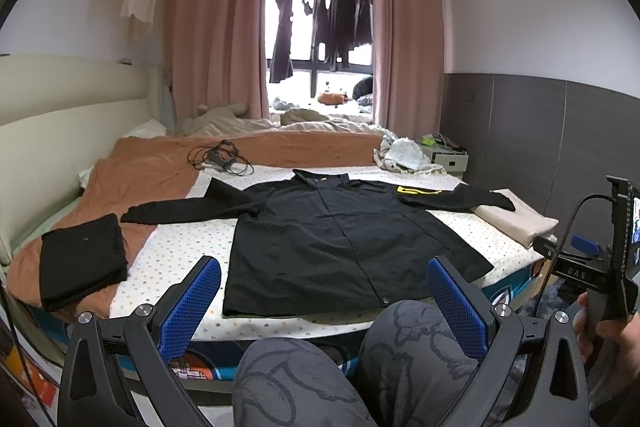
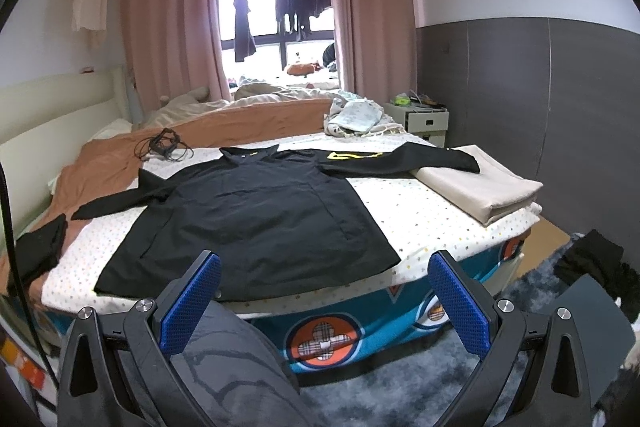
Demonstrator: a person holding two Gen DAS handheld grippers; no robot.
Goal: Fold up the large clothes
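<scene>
Black jacket (image 1: 340, 239) flat on bed (image 1: 180, 251) (sleeves spread). Left gripper (image 1: 324, 301) and right gripper (image 2: 324, 297) both spread wide, holding nothing.

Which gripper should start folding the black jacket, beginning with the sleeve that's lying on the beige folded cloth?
Probably the right gripper: it is open and sits nearer that sleeve on the beige cloth. The left gripper sits toward the jacket's other side.
</scene>
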